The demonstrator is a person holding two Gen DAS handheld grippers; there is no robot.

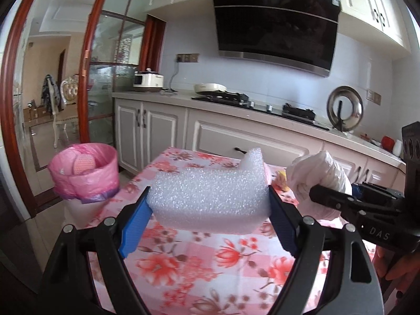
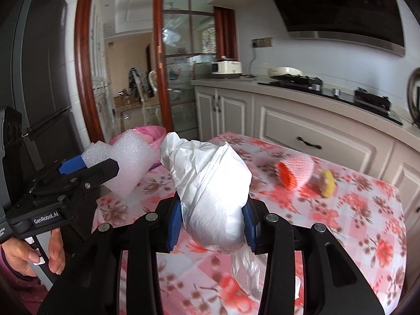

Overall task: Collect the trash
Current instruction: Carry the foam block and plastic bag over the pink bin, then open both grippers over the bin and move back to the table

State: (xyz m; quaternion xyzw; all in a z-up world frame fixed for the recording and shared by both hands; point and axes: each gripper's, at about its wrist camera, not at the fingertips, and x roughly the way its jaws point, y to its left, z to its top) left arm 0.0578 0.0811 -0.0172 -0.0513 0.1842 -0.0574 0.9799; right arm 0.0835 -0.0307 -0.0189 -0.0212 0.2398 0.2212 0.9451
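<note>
Jaws of the left gripper (image 1: 210,210) stand wide and clamp a white foam block (image 1: 210,197) by its two ends, lifted clear of the desk (image 1: 223,262) with its floral cloth. Jaws of the right gripper (image 2: 212,218) sit much narrower, squeezing a crumpled white plastic bag (image 2: 212,183), whose loose tail hangs below them. Both loads hang side by side above the desk. Farther along the cloth lie a pink foam net (image 2: 296,170) with something orange inside it and a small yellow scrap (image 2: 328,182) just beside it. Beyond the desk's left edge stands a bin lined with pink plastic (image 1: 86,173), with pink trash inside.
</note>
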